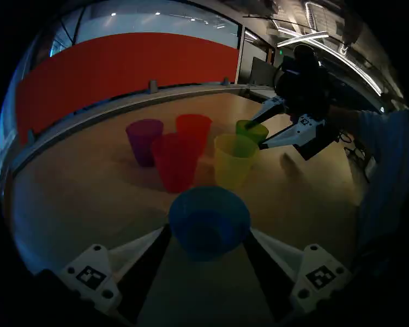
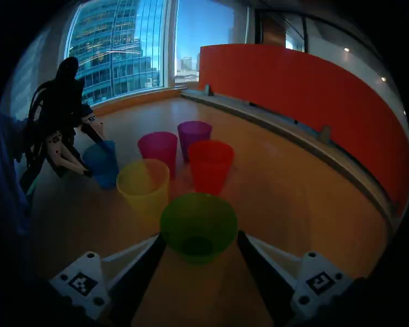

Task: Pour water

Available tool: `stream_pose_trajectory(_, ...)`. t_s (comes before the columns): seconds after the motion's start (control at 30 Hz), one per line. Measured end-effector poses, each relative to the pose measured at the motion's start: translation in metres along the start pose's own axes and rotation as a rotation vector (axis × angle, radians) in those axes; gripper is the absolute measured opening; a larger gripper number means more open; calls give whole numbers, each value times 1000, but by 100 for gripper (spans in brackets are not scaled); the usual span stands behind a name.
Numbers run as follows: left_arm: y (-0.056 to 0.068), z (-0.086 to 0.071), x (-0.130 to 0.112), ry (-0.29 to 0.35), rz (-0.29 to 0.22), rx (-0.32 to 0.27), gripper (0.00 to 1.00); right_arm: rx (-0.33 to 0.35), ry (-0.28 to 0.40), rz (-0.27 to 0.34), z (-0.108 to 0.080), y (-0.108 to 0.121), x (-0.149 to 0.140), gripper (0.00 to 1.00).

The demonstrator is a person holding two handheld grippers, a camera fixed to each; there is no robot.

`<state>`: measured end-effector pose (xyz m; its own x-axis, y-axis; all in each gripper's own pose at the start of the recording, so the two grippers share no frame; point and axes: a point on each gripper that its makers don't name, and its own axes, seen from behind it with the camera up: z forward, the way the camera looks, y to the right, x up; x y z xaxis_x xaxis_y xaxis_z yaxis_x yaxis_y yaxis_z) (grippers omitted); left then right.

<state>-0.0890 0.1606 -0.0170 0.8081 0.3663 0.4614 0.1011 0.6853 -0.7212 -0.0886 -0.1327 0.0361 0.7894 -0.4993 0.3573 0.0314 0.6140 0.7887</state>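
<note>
The left gripper (image 1: 207, 233) has its jaws clamped on the blue cup (image 1: 209, 218), 1 finger against each side. The right gripper (image 2: 200, 240) has its jaws clamped on the green cup (image 2: 199, 223) the same way. Between the 2 held cups, 4 others stand close together on the wooden counter (image 2: 292, 196): a yellow cup (image 2: 143, 185), a pink cup (image 2: 158, 148), a purple cup (image 2: 194, 135) and a red cup (image 2: 210, 163). Whether any cup holds water cannot be told. An orange panel (image 2: 313, 87) runs along the counter's far edge.

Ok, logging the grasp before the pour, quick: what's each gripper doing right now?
Left gripper: closed on the blue cup.
Right gripper: closed on the green cup.
</note>
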Motion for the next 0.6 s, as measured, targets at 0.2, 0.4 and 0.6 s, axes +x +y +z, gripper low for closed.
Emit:
stream_pose_trajectory(0.2,2,6,3,8,3,-6,93,3,4,-6,3,0,3,100)
stream_pose_trajectory(0.4,6,10,5,14,-2,-21,93,3,7,-6,4,0,5,100)
stream_pose_trajectory(0.6,4,12,6,20,5,-18,91,4,8,-7,5,0,5,100)
